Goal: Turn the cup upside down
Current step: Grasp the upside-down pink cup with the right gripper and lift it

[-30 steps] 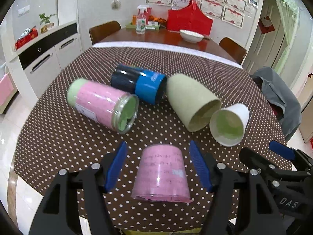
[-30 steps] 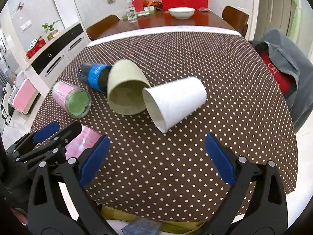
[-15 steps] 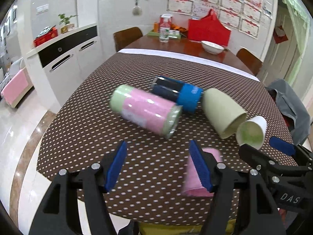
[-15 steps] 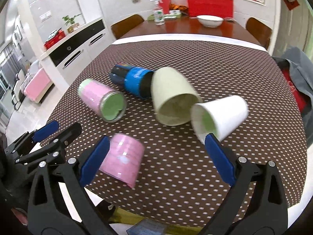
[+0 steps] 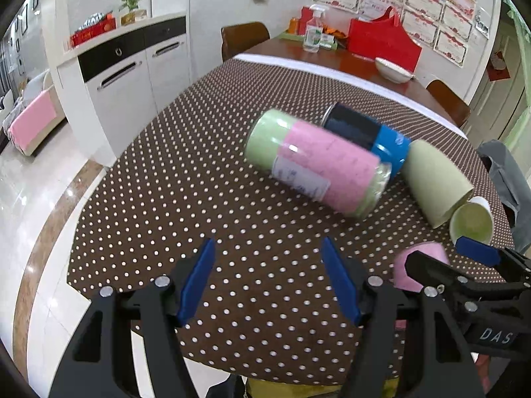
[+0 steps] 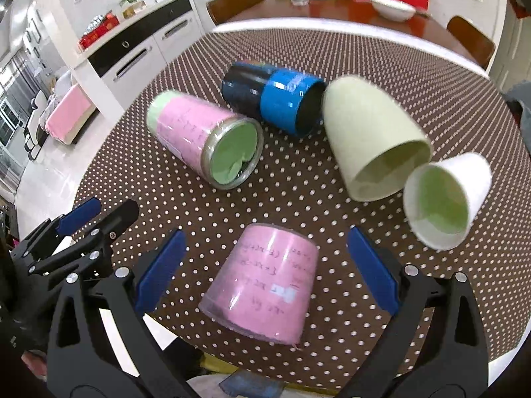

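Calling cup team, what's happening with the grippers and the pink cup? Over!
Left gripper open, empty. Right gripper open, straddling the small pink cup, not touching. Cup upside down, mouth on the dotted tablecloth. Nothing blocking it.

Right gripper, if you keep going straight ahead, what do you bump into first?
Probably the small pink cup, standing upside down between the open fingers of the right gripper. Depth is hard to judge, but nothing sits nearer.

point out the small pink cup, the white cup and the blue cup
pink cup (image 6: pixel 265 285), right wrist view, on its side wall
white cup (image 6: pixel 476 179), right wrist view, on its outer wall near the base
blue cup (image 6: pixel 285 98), right wrist view, on its blue band
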A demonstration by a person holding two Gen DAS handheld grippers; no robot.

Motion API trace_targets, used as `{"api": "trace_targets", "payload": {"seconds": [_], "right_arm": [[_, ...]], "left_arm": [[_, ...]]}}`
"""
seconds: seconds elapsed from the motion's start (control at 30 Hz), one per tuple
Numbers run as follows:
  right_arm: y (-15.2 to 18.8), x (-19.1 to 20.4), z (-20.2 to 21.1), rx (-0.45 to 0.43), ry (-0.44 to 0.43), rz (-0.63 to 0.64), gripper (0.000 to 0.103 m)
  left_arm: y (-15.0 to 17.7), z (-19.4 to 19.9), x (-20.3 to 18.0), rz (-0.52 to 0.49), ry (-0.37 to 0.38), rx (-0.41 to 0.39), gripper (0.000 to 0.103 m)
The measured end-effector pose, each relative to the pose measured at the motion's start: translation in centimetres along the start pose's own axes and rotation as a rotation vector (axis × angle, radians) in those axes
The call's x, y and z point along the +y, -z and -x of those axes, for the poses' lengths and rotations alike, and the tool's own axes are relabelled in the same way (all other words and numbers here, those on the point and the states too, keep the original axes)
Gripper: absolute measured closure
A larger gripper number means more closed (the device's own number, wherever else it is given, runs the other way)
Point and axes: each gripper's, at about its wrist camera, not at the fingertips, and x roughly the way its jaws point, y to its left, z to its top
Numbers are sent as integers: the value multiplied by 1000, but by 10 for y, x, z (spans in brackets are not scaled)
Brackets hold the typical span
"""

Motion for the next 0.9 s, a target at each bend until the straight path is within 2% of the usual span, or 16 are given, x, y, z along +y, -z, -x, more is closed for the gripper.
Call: {"api": "trace_targets", "payload": {"seconds": [0.4, 0.43, 0.47, 0.5, 0.57, 0.73, 0.9], "right_arm": [[-1, -18, -34, 152, -71, -157, 8], [-2, -20, -33, 154, -83, -166, 10], [-2, -22, -33, 154, -92, -168, 22], [-2, -22, -32, 161, -101, -163, 38], [-2, -23, -32, 180, -119, -156, 40], [-3, -25, -26, 154, -130, -149, 41], [-5, -27, -6, 62, -87, -112, 42]], "left_arm": [[1, -33, 4, -2, 29, 61, 37], [1, -35, 1, -12, 33, 64, 37], [1, -36, -2, -20, 36, 66, 37], [-1, -37, -6, -25, 38, 67, 37], [-1, -39, -10, -34, 44, 69, 37], [-3, -38, -22, -51, 49, 63, 37], [-4, -35, -31, -63, 53, 54, 37]]}}
